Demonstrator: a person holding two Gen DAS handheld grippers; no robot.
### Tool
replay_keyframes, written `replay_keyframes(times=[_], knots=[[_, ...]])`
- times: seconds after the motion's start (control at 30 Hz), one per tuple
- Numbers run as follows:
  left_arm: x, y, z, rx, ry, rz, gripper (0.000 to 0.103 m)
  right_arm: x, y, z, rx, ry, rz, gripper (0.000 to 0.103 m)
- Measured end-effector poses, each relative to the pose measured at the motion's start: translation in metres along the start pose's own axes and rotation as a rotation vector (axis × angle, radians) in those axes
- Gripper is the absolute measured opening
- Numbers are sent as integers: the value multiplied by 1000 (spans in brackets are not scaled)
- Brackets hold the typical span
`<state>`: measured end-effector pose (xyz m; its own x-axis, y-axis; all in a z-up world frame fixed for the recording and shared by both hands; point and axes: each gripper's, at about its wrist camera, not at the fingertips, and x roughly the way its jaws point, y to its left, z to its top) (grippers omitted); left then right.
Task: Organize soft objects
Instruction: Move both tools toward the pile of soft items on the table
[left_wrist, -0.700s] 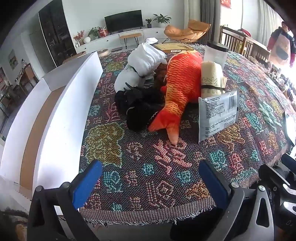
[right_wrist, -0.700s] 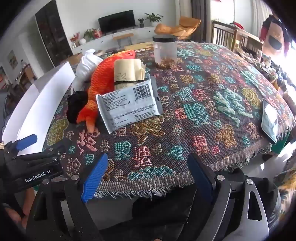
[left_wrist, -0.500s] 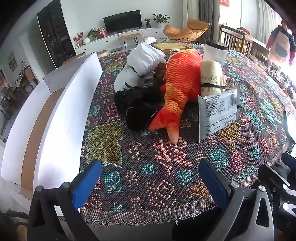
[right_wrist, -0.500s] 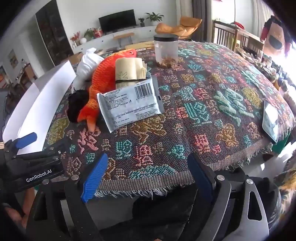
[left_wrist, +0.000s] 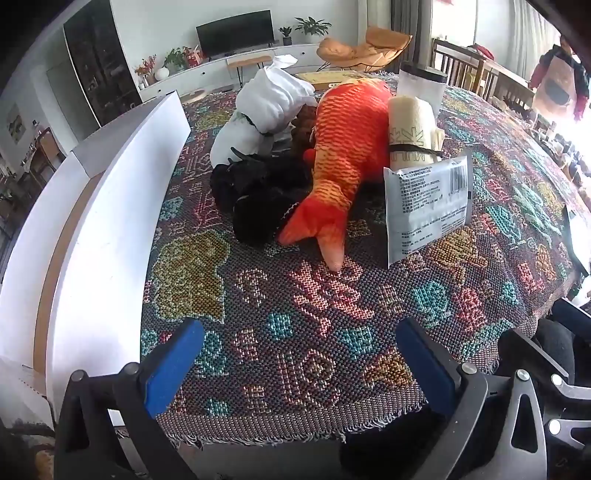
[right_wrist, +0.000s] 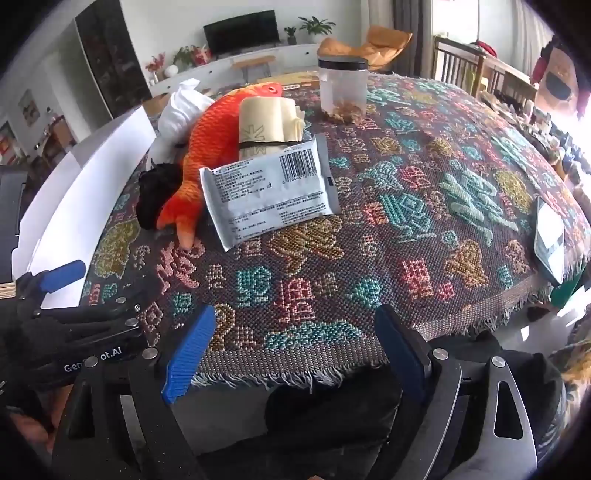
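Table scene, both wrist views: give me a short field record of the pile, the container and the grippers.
surface: patterned woven tablecloth
pile: orange plush fish, white cloth bundle, black soft item, all touching
on pile: cream rolled cloth with black band; grey printed packet leaning against it
container: long white box, left of the pile
other: clear jar with black lid, upright
left gripper: open, empty
right gripper: open, empty

White box (left_wrist: 110, 206): cut off at the left frame edge. Black soft item (left_wrist: 258, 192): partly hidden under the orange fish plush (left_wrist: 343, 147). Phone (right_wrist: 550, 240): clipped at right in the left view. Packet (right_wrist: 269, 195) print: illegible.
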<state>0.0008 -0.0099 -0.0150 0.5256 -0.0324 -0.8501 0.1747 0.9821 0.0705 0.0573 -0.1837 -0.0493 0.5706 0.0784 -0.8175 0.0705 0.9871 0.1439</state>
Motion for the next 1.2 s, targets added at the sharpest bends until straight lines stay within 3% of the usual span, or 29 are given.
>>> replay_keyframes(times=[0.9, 1.2], knots=[[4, 15, -9, -27, 30, -8, 103, 5, 2, -5, 4, 14, 4, 90], [20, 31, -13, -54, 82, 6, 103, 17, 1, -7, 13, 63, 26, 90]])
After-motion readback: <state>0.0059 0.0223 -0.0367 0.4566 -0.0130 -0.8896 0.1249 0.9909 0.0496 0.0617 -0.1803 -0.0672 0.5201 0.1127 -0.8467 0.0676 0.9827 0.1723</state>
